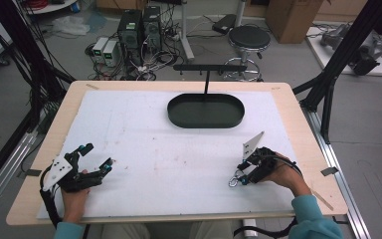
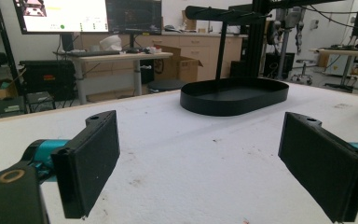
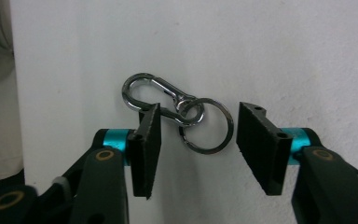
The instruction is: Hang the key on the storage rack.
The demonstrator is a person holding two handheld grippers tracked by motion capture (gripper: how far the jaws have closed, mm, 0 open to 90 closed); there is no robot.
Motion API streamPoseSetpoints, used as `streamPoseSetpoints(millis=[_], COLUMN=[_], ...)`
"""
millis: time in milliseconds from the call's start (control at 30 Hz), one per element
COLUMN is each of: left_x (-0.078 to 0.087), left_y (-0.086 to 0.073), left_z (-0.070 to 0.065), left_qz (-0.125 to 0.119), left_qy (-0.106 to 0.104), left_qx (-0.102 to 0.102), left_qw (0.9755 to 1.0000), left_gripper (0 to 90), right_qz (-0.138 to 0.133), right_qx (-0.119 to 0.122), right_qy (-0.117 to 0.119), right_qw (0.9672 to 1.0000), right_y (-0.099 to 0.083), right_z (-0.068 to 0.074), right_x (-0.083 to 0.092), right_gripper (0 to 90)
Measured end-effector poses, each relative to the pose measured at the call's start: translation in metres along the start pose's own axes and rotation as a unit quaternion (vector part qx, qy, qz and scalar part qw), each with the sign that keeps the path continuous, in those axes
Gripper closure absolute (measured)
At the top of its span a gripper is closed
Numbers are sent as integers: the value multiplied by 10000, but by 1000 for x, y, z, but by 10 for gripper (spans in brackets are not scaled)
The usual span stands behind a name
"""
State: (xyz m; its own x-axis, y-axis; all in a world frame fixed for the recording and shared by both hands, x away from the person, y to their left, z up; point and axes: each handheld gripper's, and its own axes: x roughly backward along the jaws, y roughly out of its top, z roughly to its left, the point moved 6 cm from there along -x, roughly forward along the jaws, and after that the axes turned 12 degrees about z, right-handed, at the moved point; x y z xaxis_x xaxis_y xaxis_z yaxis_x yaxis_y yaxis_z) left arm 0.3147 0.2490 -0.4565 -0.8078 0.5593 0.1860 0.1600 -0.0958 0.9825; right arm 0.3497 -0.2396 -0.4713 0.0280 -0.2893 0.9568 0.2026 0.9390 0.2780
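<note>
Keyring (image 3: 193, 122), a snap clip linked to a split ring, lies flat on the white desk (image 1: 179, 149) between the right tongs (image 3: 196, 140). Jaws half spread, not pressing it; one pad overlaps the clip. Grip not yet made; lift and carry remain. Black tray (image 1: 205, 110) sits well beyond. Left tongs (image 2: 209, 158) spread wide, pinching nothing.
</note>
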Motion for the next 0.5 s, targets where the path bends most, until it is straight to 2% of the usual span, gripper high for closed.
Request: streamPoseSetpoints(millis=[233, 300, 467, 500], left_x=[0, 0, 0, 0], left_y=[0, 0, 0, 0], left_z=[0, 0, 0, 0], left_qz=[-1, 0, -2, 2], left_qy=[1, 1, 5, 2], left_qx=[-1, 1, 9, 0], left_qw=[10000, 10000, 10000, 10000], left_gripper=[128, 128, 128, 128], right_qz=[-39, -62, -11, 80], right_qx=[55, 64, 23, -19], right_qy=[38, 50, 32, 42], right_qw=[10000, 9999, 10000, 10000], right_y=[-1, -1, -2, -2], right_z=[2, 2, 2, 2], right_x=[3, 4, 2, 0], right_gripper=[624, 632, 546, 513])
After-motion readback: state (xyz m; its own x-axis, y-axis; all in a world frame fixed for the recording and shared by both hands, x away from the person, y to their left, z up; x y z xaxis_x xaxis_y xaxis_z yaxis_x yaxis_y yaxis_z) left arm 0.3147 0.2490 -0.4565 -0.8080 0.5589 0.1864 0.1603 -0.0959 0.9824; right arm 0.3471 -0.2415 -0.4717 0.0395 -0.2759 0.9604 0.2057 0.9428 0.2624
